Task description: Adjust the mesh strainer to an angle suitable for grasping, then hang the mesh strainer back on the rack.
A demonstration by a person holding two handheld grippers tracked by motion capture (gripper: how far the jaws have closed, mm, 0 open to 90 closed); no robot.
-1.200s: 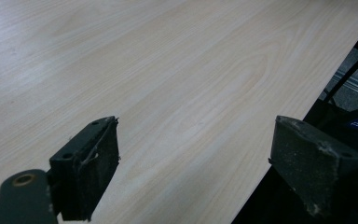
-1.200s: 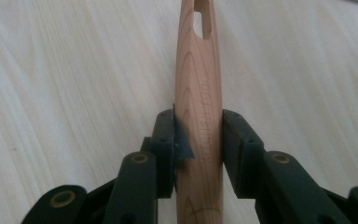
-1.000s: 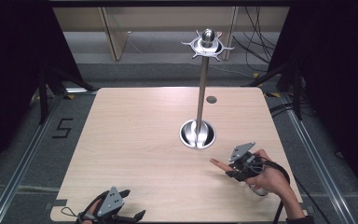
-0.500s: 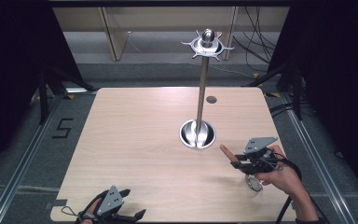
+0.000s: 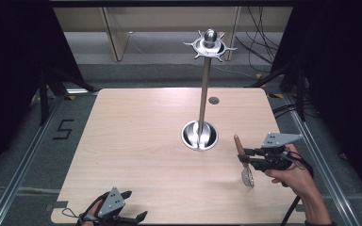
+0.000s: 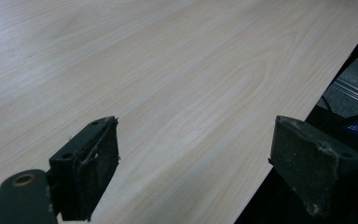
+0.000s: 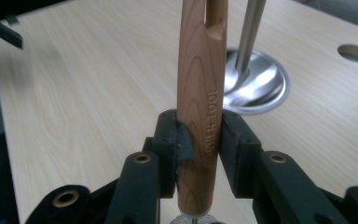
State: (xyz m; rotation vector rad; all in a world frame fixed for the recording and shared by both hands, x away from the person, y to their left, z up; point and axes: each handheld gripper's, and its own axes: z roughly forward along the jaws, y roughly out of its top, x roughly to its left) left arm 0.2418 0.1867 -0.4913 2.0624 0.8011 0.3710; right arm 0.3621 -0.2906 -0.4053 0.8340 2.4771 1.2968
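Note:
My right gripper is shut on a wooden-handled utensil over the table's right side. The handle stands nearly upright between the pads and has a slot near its top. Its round metal head hangs below the jaws, just above the tabletop. A metal stand rises from a round base left of and beyond the gripper, with a tall pole and a ring of hooks on top. My left gripper rests at the table's near left edge, its jaws wide apart with nothing between its pads.
The light wooden table has a small round hole behind the stand. In the right gripper view the stand's base lies just beyond the handle. Dark floor, rails and cables surround the table.
The right hand has risen and moved right, away from the stand's base. The utensil's handle swung from lying low and pointing left to nearly upright. The left gripper has stayed put.

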